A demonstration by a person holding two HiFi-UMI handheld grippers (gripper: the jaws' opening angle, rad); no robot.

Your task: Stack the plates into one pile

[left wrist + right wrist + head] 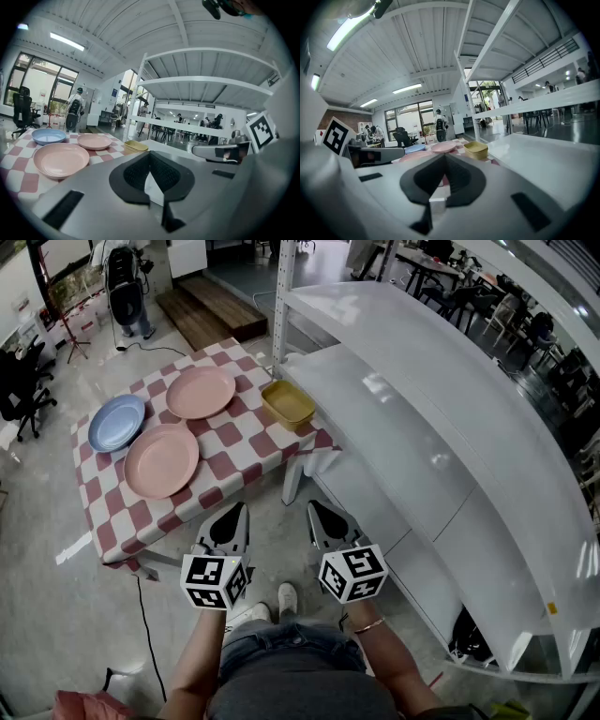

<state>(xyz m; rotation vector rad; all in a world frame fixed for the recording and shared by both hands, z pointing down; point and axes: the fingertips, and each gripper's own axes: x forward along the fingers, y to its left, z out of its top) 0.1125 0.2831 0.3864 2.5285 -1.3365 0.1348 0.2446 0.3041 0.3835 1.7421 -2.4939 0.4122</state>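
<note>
Pink and blue plates lie unstacked, all three flat on the checked tablecloth [230, 460] in the upper left of the head view. The nearer pink plate [161, 459] sits closest to the table's lower edge. The second pink plate [201, 392] lies above and to the right of it, with cloth showing between the two. The blue plate [117, 422] lies at the left, its rim just beside the nearer pink plate; contact there cannot be confirmed. No plate rests on another.

At the table's right edge, beside a white post [279, 296], stands a nested set of yellow dishes [288, 402], apart from all three plates.

Your left gripper [235, 512] is at lower centre of the head view, short of the table and over the floor [56, 615]. Its own view shows the jaws pressed together with nothing between them. Your right gripper [318, 511] is just to the right of it, level with it, and likewise pressed together and empty. Both point up the frame toward the table, and neither touches a plate.

White shelving [450, 427] fills the right side of the head view, running from the post down to the lower right corner.
</note>
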